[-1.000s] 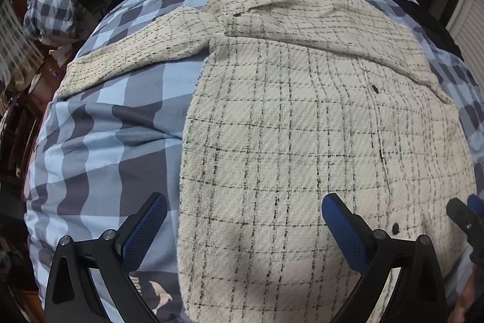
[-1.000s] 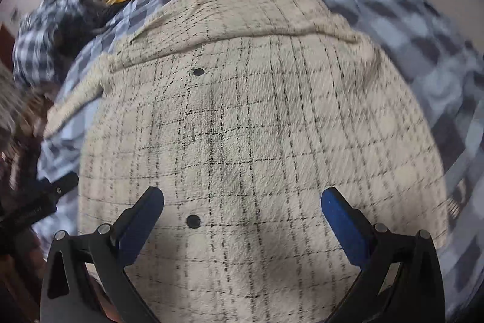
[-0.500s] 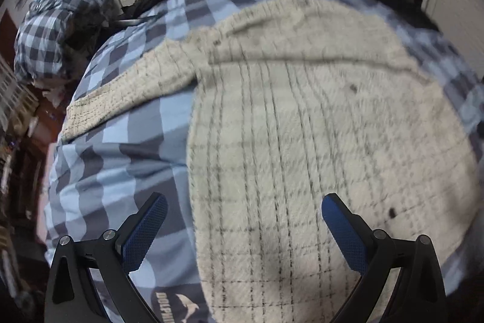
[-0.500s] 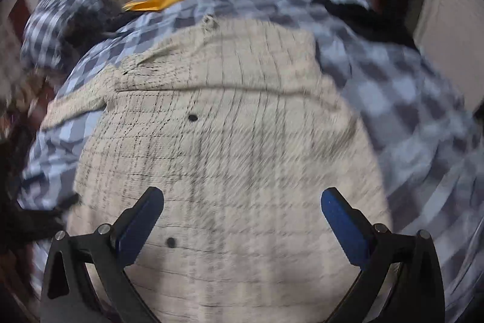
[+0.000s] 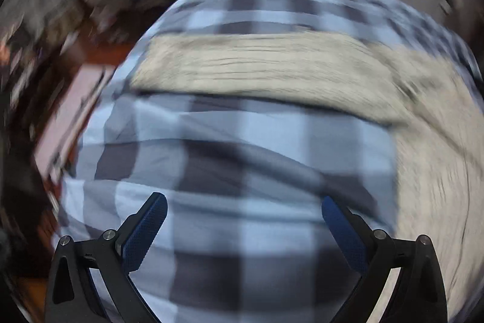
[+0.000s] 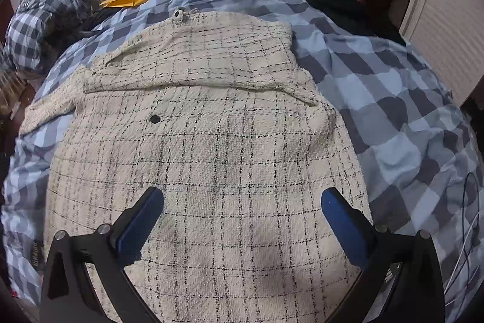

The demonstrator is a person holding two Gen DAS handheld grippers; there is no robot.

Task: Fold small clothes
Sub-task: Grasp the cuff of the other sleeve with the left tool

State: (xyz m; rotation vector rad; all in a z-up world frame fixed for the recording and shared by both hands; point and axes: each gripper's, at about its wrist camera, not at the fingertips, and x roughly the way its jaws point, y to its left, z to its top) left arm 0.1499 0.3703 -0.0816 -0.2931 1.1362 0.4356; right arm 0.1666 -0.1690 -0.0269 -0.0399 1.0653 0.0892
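While both tools hang spread wide and empty, the cream checked jacket (image 6: 211, 147) lies flat on the blue plaid bed cover (image 6: 393, 117), one sleeve already folded across its chest and the other sleeve (image 5: 257, 71) stretched out sideways from the jacket's body onto the cover. The right tool (image 6: 242, 208) hovers over the jacket's lower half, its blue pads either side of the weave and touching nothing. The left tool (image 5: 243, 214) sits off the jacket, over bare cover just below that outstretched sleeve, and its view is badly smeared, so I cannot tell how near the cloth it is. From where I stand, the risk is a hasty pinch: coming down on the sleeve, the left tool could catch the soft cover along with it, since the cover is rumpled into ridges right beside the jacket. The thick, nubbly weave may also slip from a shallow grip, or drag the jacket's body askew and undo the fold on its chest. A dark garment (image 6: 341, 8) lies beyond the jacket's far corner, clear of trouble.
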